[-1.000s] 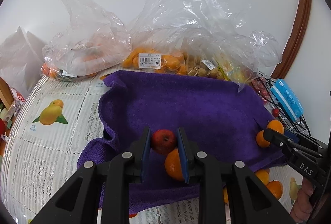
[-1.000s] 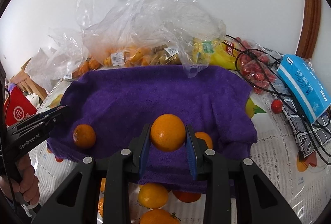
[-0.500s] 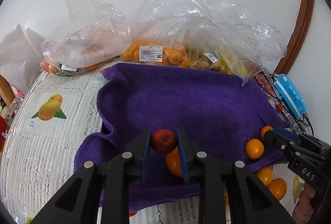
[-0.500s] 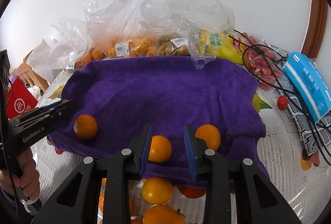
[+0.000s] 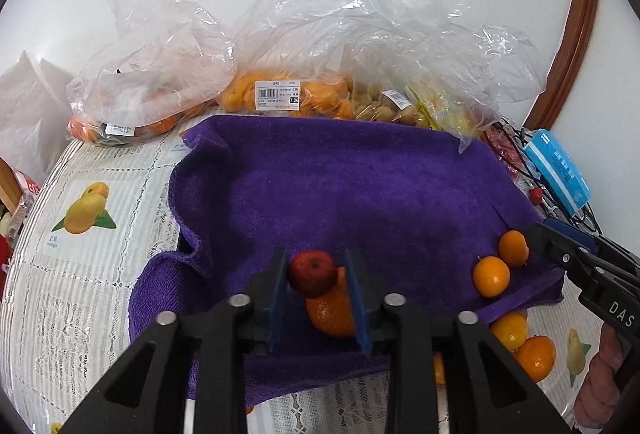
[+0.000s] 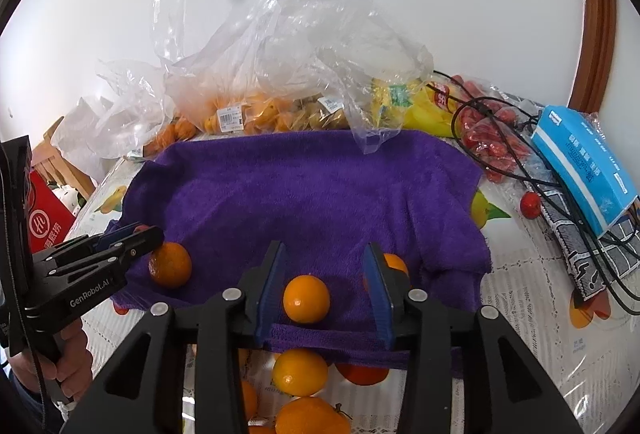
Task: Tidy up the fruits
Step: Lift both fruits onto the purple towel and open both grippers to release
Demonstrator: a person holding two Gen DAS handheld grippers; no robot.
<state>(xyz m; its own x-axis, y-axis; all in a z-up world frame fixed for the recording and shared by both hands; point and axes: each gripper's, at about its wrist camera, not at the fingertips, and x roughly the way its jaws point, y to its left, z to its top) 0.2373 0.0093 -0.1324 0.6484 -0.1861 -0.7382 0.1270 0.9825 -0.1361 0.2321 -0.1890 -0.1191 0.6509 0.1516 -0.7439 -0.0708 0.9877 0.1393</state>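
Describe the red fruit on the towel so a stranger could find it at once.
Find the purple towel spread over the table. At its near edge, between the opening fingers of the left gripper, sits a small red apple against an orange. It is the only red fruit on the towel; all its neighbours are orange.

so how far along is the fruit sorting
Done: three oranges, e.g., lie on the purple towel. In hand: the right gripper jaws are opening off an orange; the left gripper jaws are opening around a red apple. Left: loose oranges off the towel's near edge.
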